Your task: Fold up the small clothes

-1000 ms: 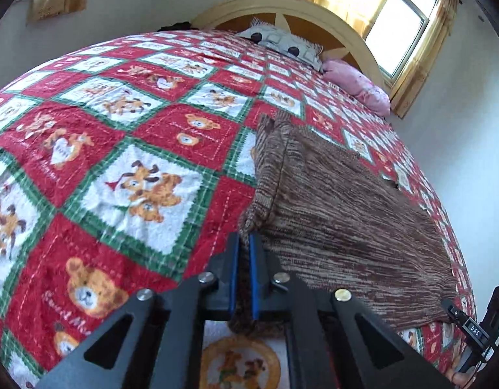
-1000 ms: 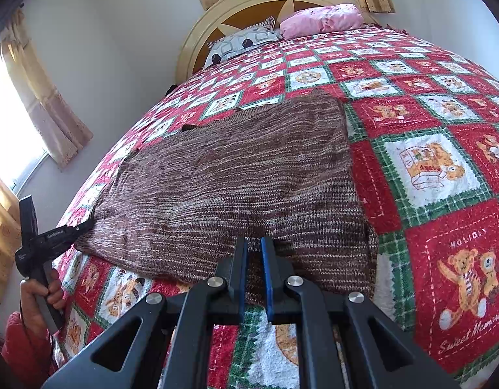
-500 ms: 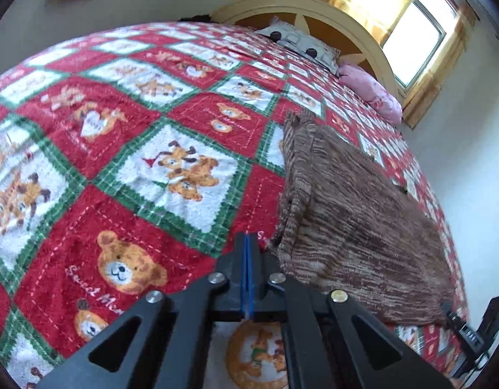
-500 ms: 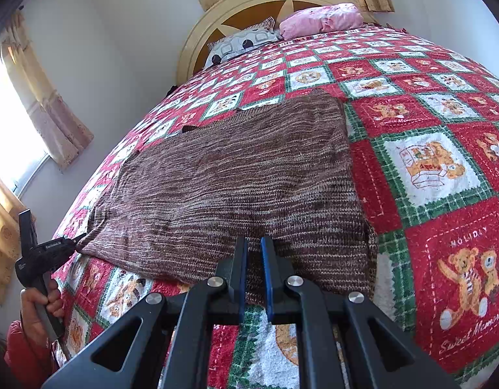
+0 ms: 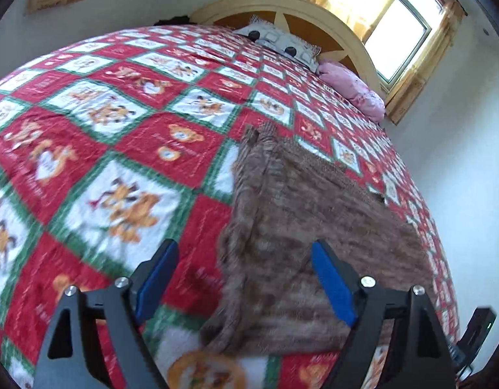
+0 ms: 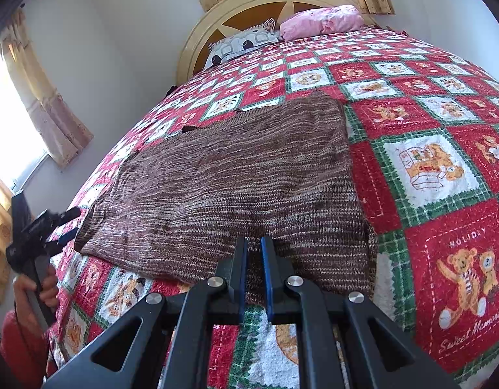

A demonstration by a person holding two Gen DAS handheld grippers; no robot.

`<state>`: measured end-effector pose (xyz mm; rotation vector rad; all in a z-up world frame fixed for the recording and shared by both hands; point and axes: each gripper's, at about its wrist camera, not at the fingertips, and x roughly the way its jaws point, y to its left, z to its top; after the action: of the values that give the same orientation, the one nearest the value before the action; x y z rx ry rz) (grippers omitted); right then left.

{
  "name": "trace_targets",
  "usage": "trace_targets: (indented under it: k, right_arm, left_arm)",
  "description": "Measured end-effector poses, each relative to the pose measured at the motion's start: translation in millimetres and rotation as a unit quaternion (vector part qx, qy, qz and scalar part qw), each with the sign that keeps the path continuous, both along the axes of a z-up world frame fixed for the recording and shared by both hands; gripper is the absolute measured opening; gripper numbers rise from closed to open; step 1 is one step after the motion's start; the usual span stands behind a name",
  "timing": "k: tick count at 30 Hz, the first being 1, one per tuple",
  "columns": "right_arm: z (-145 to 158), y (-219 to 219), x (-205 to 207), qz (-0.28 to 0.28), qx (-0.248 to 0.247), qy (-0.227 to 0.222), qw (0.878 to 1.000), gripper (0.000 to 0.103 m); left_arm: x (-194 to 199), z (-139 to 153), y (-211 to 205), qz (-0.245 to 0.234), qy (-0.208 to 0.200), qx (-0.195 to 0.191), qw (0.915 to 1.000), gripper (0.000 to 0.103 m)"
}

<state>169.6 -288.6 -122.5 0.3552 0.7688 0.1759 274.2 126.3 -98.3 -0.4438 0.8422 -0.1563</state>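
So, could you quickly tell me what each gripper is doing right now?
Left gripper: open, holding nothing, over the brown knit garment.
Right gripper: nearly closed at the garment's near edge; whether it pinches cloth cannot be told.

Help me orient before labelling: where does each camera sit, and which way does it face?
Left wrist: on the left tongs, open, facing up the bed to the headboard; brown knit garment ahead.
Right wrist: on the right tongs, nearly closed at the garment's near edge; the person's left hand shows far left.
Shared: garment, teddy-bear quilt, pink pillow.
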Motion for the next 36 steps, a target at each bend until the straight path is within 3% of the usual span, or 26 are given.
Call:
trace_targets:
  k: [4, 6, 7, 9, 10, 12, 15, 17, 21, 23, 28, 30, 31, 33, 35, 36]
  right_arm:
    - [-1.1, -1.9, 0.0, 0.000, 0.009, 0.001, 1.000, 0.009]
    - [-1.7, -2.4, 0.2, -0.001, 0.012, 0.001, 1.000, 0.009]
    - [-2.4, -3.6, -0.2, -0.001, 0.013, 0.001, 1.000, 0.009]
    - [-2.6, -3.0, -0.6, -0.002, 0.014, 0.001, 1.000, 0.009]
    - [-2.5, -2.9, -0.5, -0.001, 0.013, 0.001, 1.000, 0.009]
    - [-2.5, -3.2, -0.5, -0.001, 0.013, 0.001, 1.000, 0.009]
    - [-0.2, -0.2, -1.6, -0.005, 0.000, -0.001, 1.000, 0.008]
    - [8.7, 10.6, -1.9, -0.011, -0.036, -0.004, 0.999, 0.008]
    - [37.9, 40.1, 15.8, 0.022, -0.014, -0.039, 0.999, 0.008]
    - [45.4, 62.8, 33.0, 0.039, -0.026, -0.042, 0.998, 0.008]
    - [32.7, 122.3, 90.3, 0.069, -0.030, -0.019, 0.997, 0.008]
    - [11.9, 140.9, 109.8, 0.058, -0.058, 0.021, 0.996, 0.008]
    - [-1.1, 147.6, 115.0, 0.052, -0.077, 0.035, 0.995, 0.008]
    - [2.0, 151.0, 111.0, 0.045, -0.088, 0.021, 0.995, 0.008]
    - [1.9, 150.9, 108.9, 0.045, -0.090, 0.016, 0.995, 0.008]
    - [1.8, 148.7, 108.4, 0.045, -0.083, 0.016, 0.995, 0.008]
  left_arm:
    - [20.9, -14.2, -11.9, -0.006, 0.037, -0.011, 0.9992, 0.085]
    - [20.0, -15.1, -20.5, -0.005, 0.020, 0.000, 0.9998, 0.079]
    - [20.0, -16.1, -24.5, -0.014, 0.018, -0.001, 0.9997, 0.063]
    - [17.7, -17.5, -28.1, -0.012, 0.017, 0.010, 0.9997, 0.047]
    - [17.2, -18.3, -27.3, -0.017, 0.016, 0.002, 0.9997, 0.029]
    - [16.2, -21.8, -21.3, -0.024, 0.020, -0.035, 0.9989, 0.026]
    - [15.0, -21.5, -17.8, -0.023, 0.019, -0.050, 0.9983, 0.026]
    - [13.9, -19.5, -20.2, -0.027, 0.015, -0.042, 0.9986, 0.026]
    - [14.5, -21.8, -21.1, -0.016, 0.013, -0.043, 0.9988, 0.031]
    - [15.6, -22.1, -20.2, -0.014, 0.015, -0.046, 0.9987, 0.033]
    - [16.2, -24.4, -20.1, -0.011, 0.009, -0.048, 0.9988, 0.035]
    - [16.4, -25.1, -19.9, -0.013, 0.007, -0.050, 0.9986, 0.037]
    - [16.8, -25.5, -19.7, -0.014, 0.006, -0.053, 0.9985, 0.039]
    - [19.3, -25.9, -20.6, -0.018, 0.002, -0.063, 0.9979, 0.048]
    - [21.8, -23.8, -25.9, -0.026, -0.005, -0.066, 0.9975, 0.066]
    - [22.9, -22.8, -29.3, -0.030, -0.007, -0.060, 0.9977, 0.069]
